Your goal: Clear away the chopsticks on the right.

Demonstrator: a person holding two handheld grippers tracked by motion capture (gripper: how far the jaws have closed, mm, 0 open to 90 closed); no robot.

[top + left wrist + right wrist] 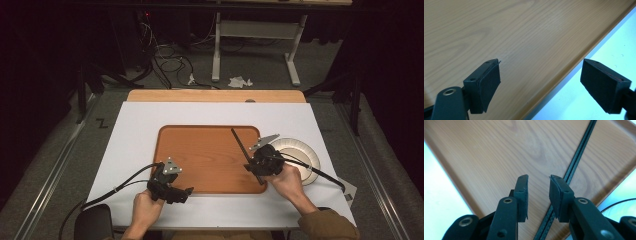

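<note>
**Right gripper hangs parted over the black stick on the tray**

Right gripper (254, 166) sits above the tray's near right corner, its jaws apart with nothing pinched between them. In the right gripper view a long thin black stick (579, 152) lies flat on the wooden tray (499, 152), passing just under the right-hand jaw, clear of both pads. From the high view the stick (239, 140) runs along the tray's right side, from its far edge down toward that near right corner. A white paper plate (300, 150) rests on the counter just off the tray's right edge.

Left gripper (182, 194) hovers at the tray's near edge, jaws spread wide, empty.
</note>
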